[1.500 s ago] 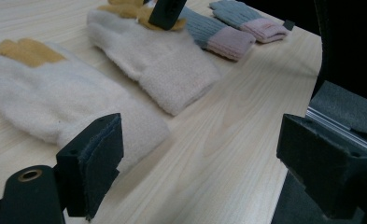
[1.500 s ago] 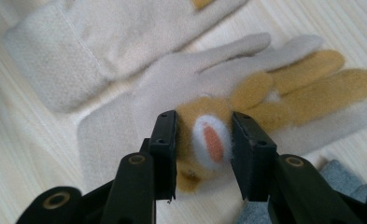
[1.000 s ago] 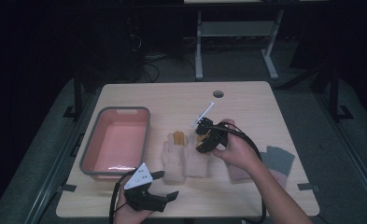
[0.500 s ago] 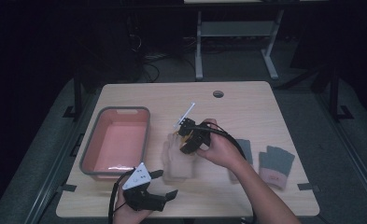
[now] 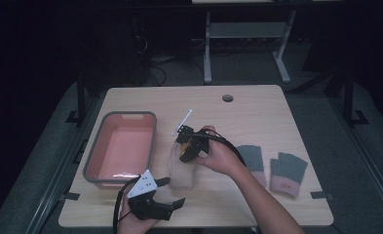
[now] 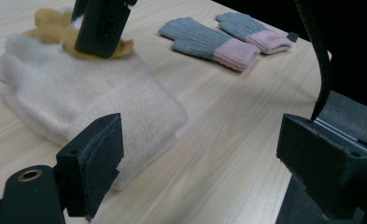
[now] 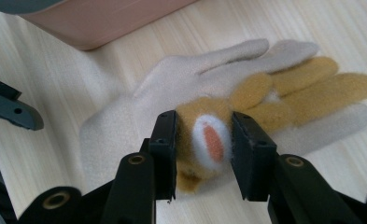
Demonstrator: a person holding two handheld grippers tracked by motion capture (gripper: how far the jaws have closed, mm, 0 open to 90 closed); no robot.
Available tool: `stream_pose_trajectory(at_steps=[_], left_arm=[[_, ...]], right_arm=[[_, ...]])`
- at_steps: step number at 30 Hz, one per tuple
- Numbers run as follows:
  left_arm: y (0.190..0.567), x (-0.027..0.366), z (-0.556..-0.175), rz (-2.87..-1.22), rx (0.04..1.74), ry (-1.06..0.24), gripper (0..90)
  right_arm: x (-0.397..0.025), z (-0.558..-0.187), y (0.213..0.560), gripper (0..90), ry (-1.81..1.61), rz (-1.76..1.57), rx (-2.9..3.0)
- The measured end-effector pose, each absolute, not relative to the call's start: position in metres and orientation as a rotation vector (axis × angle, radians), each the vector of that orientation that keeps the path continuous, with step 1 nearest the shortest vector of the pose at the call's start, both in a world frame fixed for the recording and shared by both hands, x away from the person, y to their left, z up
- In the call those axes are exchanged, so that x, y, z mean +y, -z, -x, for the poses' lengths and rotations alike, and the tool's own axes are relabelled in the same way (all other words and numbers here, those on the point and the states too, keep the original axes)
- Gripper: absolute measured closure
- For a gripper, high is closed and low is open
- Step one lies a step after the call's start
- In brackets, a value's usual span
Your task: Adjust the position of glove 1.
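A tan fuzzy glove [image 7: 284,88] with a white and orange patch lies on top of a cream glove [image 7: 139,116], fingers pointing the same way. My right gripper [image 7: 203,144] is shut on the tan glove's cuff end, one jaw pressed on each side. From above, the right gripper [image 5: 185,151] sits over the cream glove [image 5: 179,173] at the table's middle. My left gripper [image 5: 173,191] rests near the front edge, open with nothing between its jaws. In the left gripper view its own jaws [image 6: 209,163] gape wide just short of the cream glove [image 6: 78,98].
A pink tub [image 5: 123,115] with a grey rim stands at the left of the wooden table [image 5: 257,112]. Two grey gloves with pink cuffs [image 5: 252,158] [image 5: 287,173] lie to the right of the person's right forearm. A round cable hole [image 5: 227,98] is near the far edge.
My right gripper has moved left across the table onto the tan glove that lies on the cream one. The left gripper has stayed in place.
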State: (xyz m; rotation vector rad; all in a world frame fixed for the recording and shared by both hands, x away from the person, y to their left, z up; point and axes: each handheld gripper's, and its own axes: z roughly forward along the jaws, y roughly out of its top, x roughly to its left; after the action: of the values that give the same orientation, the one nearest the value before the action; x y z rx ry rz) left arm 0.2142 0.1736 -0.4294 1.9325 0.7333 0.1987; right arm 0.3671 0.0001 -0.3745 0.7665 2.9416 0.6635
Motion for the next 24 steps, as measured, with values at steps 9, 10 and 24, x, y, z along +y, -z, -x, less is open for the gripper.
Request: stream_pose_trajectory(at_steps=[9,10,24], left_arm=[[0.431,0.172,-0.214,-1.938,0.731,-0.195,14.7],[0.431,0.172,-0.214,-1.938,0.731,-0.195,14.7],[0.432,0.171,-0.214,-1.945,0.735,-0.192,14.7]], right_arm=[[0.001,-0.371,0.393,63.0,-0.629,-0.795,2.976],[0.001,-0.371,0.396,62.9,-0.623,-0.799,2.978],[-0.005,-0.375,0.398,51.2,-0.664,-0.832,2.986]])
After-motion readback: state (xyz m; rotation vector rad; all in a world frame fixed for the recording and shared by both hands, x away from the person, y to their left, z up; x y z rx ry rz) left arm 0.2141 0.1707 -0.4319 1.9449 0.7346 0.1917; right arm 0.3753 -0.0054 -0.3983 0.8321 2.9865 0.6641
